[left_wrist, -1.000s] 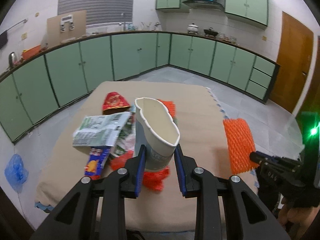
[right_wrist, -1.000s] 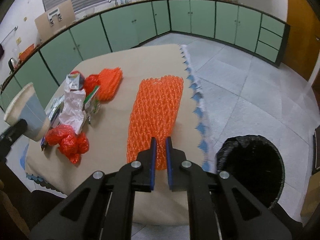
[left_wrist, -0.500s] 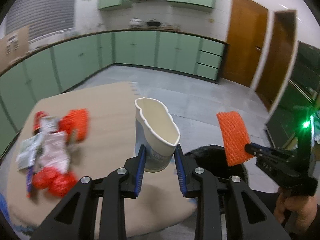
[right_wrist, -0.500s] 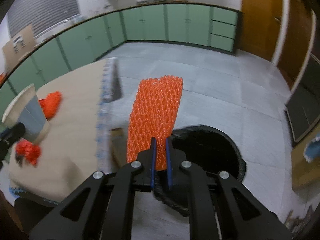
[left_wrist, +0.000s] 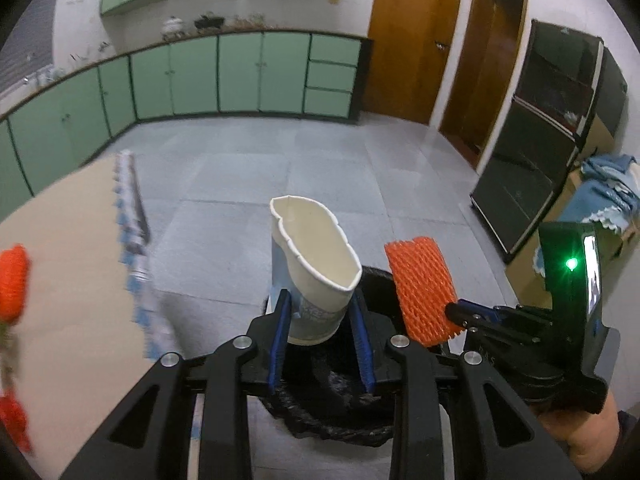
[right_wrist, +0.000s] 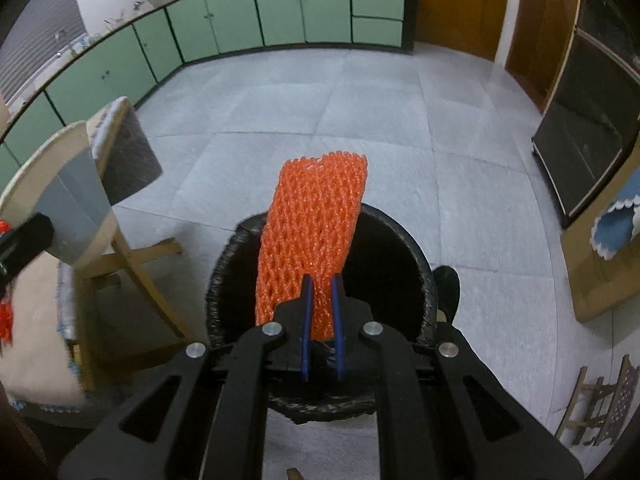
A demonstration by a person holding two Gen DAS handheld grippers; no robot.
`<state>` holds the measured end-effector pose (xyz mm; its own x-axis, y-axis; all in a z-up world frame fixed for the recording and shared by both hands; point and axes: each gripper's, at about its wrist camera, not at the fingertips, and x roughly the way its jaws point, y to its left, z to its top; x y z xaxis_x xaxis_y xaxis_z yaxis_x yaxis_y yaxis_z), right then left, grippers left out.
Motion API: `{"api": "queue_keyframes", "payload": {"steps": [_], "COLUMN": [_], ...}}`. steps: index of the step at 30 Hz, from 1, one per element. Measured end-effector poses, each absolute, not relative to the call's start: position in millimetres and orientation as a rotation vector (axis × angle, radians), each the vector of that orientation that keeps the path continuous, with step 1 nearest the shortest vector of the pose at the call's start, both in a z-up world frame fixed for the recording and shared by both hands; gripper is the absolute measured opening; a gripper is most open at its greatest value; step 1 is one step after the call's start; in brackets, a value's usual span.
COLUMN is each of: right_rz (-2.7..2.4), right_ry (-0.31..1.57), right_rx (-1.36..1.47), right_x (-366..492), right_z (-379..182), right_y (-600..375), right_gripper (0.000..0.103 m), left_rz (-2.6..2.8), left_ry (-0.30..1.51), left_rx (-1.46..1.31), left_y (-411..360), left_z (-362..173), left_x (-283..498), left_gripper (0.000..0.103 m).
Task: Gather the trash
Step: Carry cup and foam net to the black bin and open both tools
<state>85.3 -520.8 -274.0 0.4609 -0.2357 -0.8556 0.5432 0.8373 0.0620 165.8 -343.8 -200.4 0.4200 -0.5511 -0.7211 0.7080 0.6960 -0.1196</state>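
Left gripper (left_wrist: 320,316) was seen clamped on the lower part of a cup (left_wrist: 316,276); the cup was squeezed, its rim dented and tilted toward the right. The cup was held above the near edge of the bin (left_wrist: 340,408), whose black liner showed behind and below the blue pads (left_wrist: 280,332)

Right gripper (right_wrist: 320,312) was clenched on the lower end of an orange net (right_wrist: 316,240). The net was held upright, directly over the bin (right_wrist: 384,272) opening; its lower half was seen against the black liner, its top against the grey floor (right_wrist: 360,112). In the left view the same net (left_wrist: 420,284) was seen just right of the cup, not touching it, with the right gripper (left_wrist: 456,312) pinching its bottom edge

The table (left_wrist: 68,248) was noted at left of the bin, blurred. Orange and red scraps (left_wrist: 12,280) were left on it near the left frame edge; their kind could not be told. In the right view the cup (right_wrist: 60,196) appeared at far left, in front of the table's wooden legs (right_wrist: 136,264)

Green cabinets (right_wrist: 280,4) were recorded along the far wall, and a wooden door (left_wrist: 408,36) right of them
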Motion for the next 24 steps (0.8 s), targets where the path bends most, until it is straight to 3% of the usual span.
{"api": "queue_keyframes", "payload": {"steps": [5, 10, 15, 19, 24], "right_rz": [-0.506, -0.536, -0.543, -0.54, -0.52], "right_ry": [1.028, 1.038, 1.028, 1.003, 0.963], "right_rx": [0.392, 0.395, 0.418, 0.41, 0.365], "right_x": [88, 90, 86, 82, 78], "right_z": [-303, -316, -317, -303, -275], "right_y": [-544, -554, -562, -559, -537], "right_gripper": [0.01, 0.037, 0.037, 0.038, 0.047], "left_rz": [-0.832, -0.845, -0.823, -0.765, -0.666], "left_ry": [0.872, 0.913, 0.932, 0.906, 0.876], "left_rx": [0.236, 0.28, 0.3, 0.284, 0.254], "left_y": [-371, -396, -400, -384, -345], "left_z": [-232, -263, -273, -262, -241], "left_x": [166, 173, 176, 174, 181], "left_gripper": [0.032, 0.04, 0.043, 0.054, 0.063]}}
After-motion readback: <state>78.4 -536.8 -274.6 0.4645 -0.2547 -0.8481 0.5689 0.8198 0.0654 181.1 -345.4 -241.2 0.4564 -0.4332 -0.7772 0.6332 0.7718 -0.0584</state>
